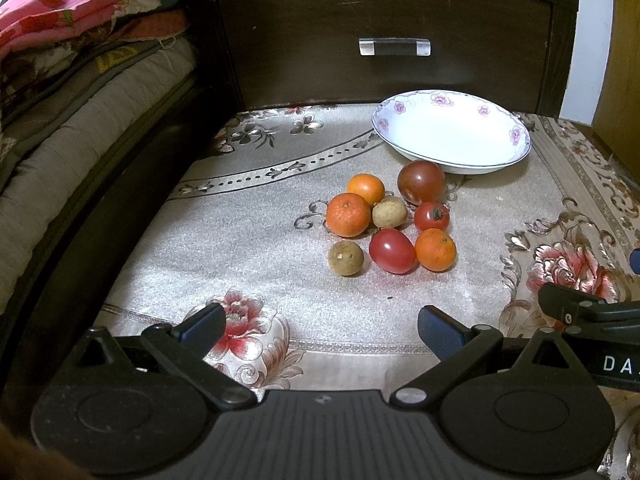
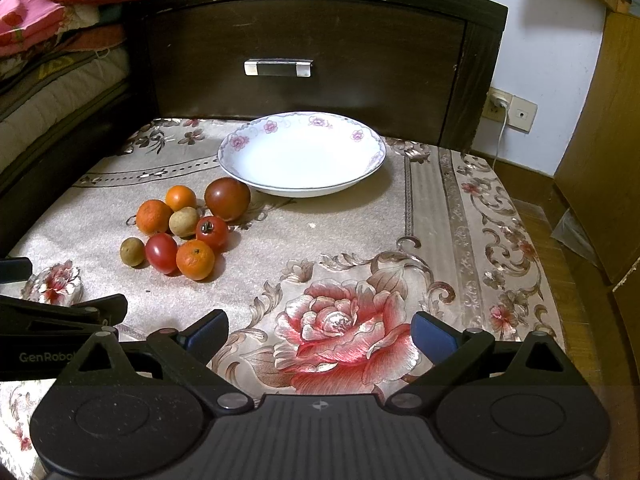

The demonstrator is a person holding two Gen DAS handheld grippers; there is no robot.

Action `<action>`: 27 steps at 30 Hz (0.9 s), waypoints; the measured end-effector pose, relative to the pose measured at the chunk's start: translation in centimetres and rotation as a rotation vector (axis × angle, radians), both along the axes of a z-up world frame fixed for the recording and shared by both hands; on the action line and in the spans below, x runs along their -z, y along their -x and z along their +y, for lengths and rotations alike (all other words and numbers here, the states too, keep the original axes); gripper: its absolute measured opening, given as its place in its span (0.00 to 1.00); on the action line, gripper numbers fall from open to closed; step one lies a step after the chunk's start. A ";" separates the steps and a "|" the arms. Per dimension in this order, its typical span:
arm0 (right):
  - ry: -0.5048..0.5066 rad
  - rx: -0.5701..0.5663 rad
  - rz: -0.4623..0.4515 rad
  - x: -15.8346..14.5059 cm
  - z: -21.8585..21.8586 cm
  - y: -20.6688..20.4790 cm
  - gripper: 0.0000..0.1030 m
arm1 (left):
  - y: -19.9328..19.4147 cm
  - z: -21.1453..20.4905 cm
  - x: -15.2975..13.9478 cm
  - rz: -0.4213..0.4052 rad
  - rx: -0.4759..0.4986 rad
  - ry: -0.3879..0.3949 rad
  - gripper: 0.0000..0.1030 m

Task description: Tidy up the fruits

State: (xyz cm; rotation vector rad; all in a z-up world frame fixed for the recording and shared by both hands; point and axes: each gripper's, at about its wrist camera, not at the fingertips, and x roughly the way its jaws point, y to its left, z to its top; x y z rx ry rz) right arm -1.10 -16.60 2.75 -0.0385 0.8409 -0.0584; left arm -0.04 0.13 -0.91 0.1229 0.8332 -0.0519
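Note:
A cluster of small fruits lies on the floral cloth: three oranges, one nearest me (image 1: 435,255) (image 2: 195,259), two red tomatoes (image 1: 392,251) (image 2: 161,253), a large dark tomato (image 1: 421,182) (image 2: 227,199) and two brown longans (image 1: 346,258) (image 2: 132,252). An empty white floral bowl (image 1: 451,130) (image 2: 302,154) stands just behind them. My left gripper (image 1: 322,326) is open and empty, near the front edge, short of the fruits. My right gripper (image 2: 320,334) is open and empty over a red rose pattern, right of the fruits.
A dark wooden nightstand drawer (image 1: 394,46) (image 2: 278,68) rises behind the bowl. Stacked bedding (image 1: 80,60) lies at the left. A wall socket with a cable (image 2: 500,104) and a wooden cabinet (image 2: 600,140) are at the right. The cloth's right edge (image 2: 540,280) drops to the floor.

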 end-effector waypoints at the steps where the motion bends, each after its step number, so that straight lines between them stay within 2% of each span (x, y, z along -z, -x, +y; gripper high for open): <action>1: 0.000 -0.001 0.000 0.0 0.0 0.0 0.91 | 0.0 0.0 0.1 0.000 0.001 -0.001 1.00; 27: -0.004 -0.013 0.002 0.3 0.6 -0.1 0.89 | -0.2 0.4 0.1 0.002 -0.012 -0.003 1.00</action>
